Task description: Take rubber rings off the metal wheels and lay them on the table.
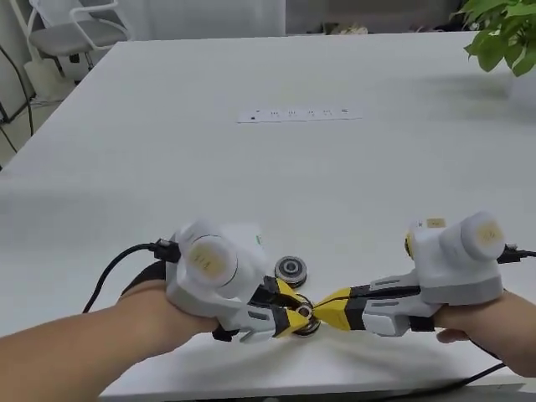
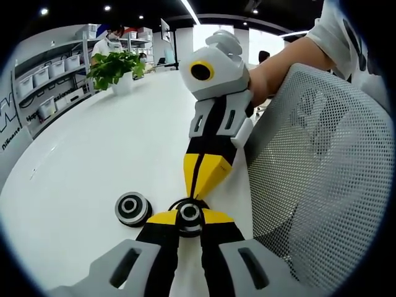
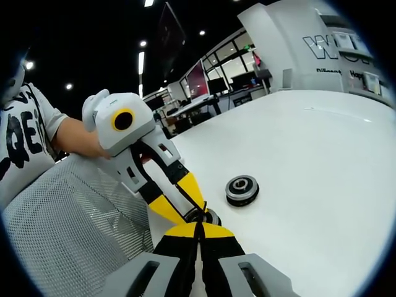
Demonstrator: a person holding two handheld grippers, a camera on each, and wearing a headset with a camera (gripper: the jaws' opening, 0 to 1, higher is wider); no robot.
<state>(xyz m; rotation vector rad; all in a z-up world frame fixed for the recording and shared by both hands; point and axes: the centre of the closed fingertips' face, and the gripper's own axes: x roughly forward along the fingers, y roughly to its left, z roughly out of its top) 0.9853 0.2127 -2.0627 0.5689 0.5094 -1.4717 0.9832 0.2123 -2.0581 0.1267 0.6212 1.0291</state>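
Clamping your left gripper (image 1: 295,316) narrowly around a wheel (image 2: 189,214), you hold it on the table (image 1: 335,167). Your right gripper (image 3: 199,224), jaws closed to a slit, pinches that wheel's rim from the opposite side. A second wheel (image 1: 291,269) lies just beyond that wheel, untouched.

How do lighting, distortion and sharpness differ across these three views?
Head view: even, soft light on the white table, leafy green plant slightly soft. Left gripper view: strong fisheye bowing of the table edge, free black-ringed metal wheel sharp. Right gripper view: dark ceiling with bright lamp spots, same wheel crisp.
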